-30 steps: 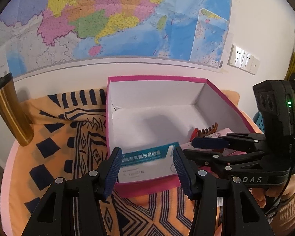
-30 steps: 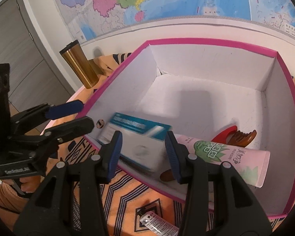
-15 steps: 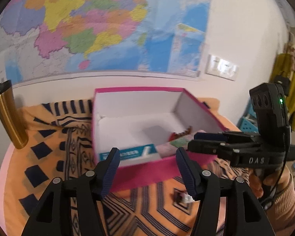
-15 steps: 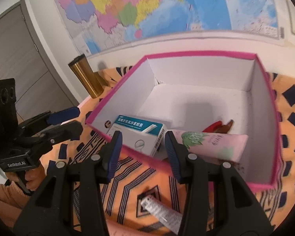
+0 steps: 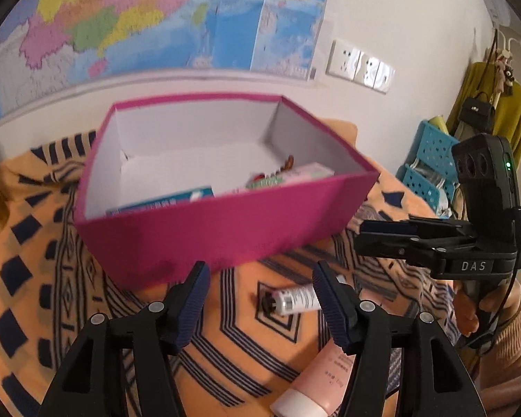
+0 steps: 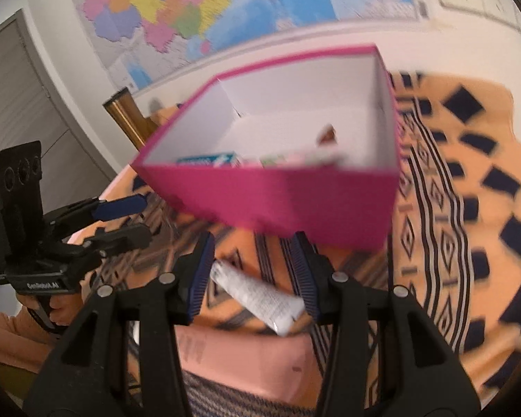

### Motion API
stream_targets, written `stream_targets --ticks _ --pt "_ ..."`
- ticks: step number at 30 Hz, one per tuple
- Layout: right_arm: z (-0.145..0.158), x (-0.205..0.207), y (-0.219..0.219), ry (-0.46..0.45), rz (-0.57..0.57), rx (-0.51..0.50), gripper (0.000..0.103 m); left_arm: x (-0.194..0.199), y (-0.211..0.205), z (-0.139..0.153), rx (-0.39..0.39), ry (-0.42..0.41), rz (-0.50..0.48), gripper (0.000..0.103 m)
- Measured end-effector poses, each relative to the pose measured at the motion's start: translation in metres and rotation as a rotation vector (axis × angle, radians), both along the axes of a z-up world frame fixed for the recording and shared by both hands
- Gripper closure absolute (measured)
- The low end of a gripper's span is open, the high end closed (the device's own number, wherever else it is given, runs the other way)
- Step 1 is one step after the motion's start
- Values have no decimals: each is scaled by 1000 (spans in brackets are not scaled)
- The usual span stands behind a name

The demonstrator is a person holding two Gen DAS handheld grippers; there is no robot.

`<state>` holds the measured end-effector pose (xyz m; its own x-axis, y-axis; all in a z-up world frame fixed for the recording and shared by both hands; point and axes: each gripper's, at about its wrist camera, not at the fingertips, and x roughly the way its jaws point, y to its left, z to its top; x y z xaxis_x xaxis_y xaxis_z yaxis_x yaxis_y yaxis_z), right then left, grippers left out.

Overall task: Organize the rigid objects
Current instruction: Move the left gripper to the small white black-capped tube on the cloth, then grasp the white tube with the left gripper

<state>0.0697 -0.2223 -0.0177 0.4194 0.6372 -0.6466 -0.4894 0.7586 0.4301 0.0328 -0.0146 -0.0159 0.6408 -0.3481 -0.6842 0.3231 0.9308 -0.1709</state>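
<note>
Patterned cloth (image 5: pixel 52 278) under map. Both grippers, left (image 5: pixel 260 293) and right (image 6: pixel 253 271), have pulled back from box (image 5: pixel 225 222), jaws open, empty; white tube (image 6: pixel 257 293) likely next.

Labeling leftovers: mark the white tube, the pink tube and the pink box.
white tube (image 6: pixel 257 293), right wrist view, mid-body between the open fingers.
pink tube (image 5: pixel 321 380), left wrist view, body above its white cap.
pink box (image 5: pixel 225 229), left wrist view, front outer wall.
</note>
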Motion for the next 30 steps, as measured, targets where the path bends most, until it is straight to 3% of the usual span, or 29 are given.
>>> stream_targets --ticks 12,19,30 --pt "-44 -13 -9 118 -26 -32 55 4 -17 -35 30 104 -25 42" --pt "-52 -15 -8 134 -32 -45 55 12 -22 -46 32 159 -38 49" --pt "-57 -15 -1 136 -27 -47 55 18 -32 -52 39 180 -67 63"
